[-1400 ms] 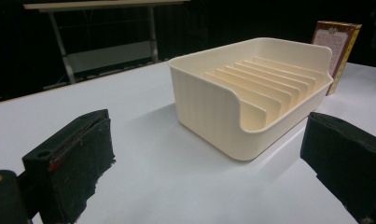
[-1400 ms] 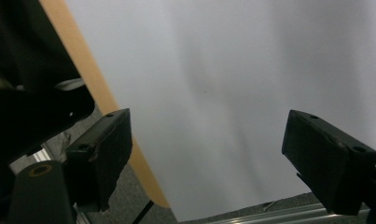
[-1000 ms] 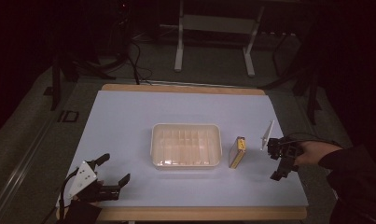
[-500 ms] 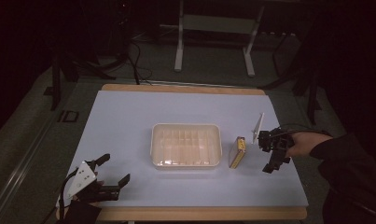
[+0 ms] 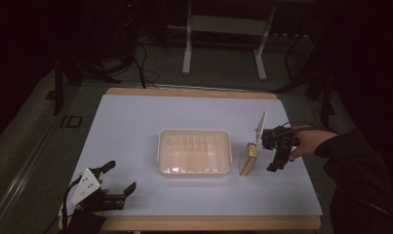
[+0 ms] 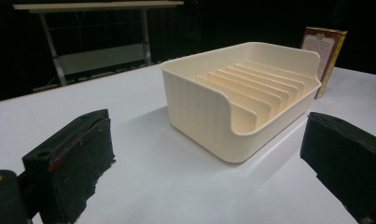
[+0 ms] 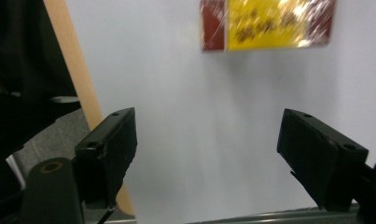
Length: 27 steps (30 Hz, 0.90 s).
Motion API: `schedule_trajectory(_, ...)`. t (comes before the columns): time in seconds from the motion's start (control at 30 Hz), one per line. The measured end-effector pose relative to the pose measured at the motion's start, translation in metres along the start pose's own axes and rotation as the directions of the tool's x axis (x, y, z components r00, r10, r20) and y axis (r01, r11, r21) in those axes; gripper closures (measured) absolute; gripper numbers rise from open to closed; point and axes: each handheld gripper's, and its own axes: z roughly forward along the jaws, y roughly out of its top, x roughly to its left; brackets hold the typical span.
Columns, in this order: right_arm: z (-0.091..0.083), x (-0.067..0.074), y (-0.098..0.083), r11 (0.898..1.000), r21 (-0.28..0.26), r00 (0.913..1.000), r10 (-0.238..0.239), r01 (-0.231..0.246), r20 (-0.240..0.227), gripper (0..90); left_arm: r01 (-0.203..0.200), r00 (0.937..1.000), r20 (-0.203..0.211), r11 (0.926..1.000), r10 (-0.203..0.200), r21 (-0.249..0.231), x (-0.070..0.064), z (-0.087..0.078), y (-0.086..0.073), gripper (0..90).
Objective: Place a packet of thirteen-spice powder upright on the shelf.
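Here, with the right claw (image 5: 272, 163) released, empty and just narrowing right of centre in the high view, align its jaws squarely over the upright yellow box (image 5: 247, 159) beside the tray (image 5: 194, 169) before clamping.

We see a white-topped table (image 5: 135, 126) with a pale wooden edge (image 5: 184, 91), lit brightly while the room around it lies dark — grey floor (image 5: 33, 146), a metal stand (image 5: 223, 29) beyond, black cables (image 5: 140, 63) trailing.
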Motion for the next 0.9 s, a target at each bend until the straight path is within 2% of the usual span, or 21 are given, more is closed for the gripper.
schedule_trajectory(0.2, 0.000, -0.006, 0.012, 1.000, -0.017, 1.0000, -0.004, 0.005, 0.009, 17.2, 0.001, 1.0000, 0.002, 1.0000, -0.001, 0.000, 0.000, 0.000, 0.000, 2.7)
schedule_trajectory(0.37, 0.003, -0.012, 0.020, 1.000, -0.014, 0.9998, 0.014, -0.014, 0.011, 17.2, 0.001, 1.0000, 0.003, 1.0000, -0.001, -0.002, 0.000, -0.001, 0.000, 2.7)
schedule_trajectory(0.47, 0.005, -0.016, 0.025, 1.000, -0.019, 1.0000, -0.001, 0.002, 0.008, 17.1, 0.000, 1.0000, 0.005, 1.0000, 0.000, -0.001, 0.000, -0.001, 0.000, 2.7)
schedule_trajectory(0.63, 0.008, -0.020, 0.031, 0.999, -0.032, 1.0000, 0.000, 0.000, -0.001, 17.1, -0.006, 1.0000, 0.005, 1.0000, 0.006, 0.001, 0.000, -0.001, 0.000, 2.7)
schedule_trajectory(0.9, 0.017, -0.023, 0.041, 0.998, -0.033, 0.9983, -0.056, 0.055, -0.018, 22.3, -0.016, 0.9999, 0.007, 0.9999, 0.016, 0.006, -0.001, -0.001, 0.000, 2.7)
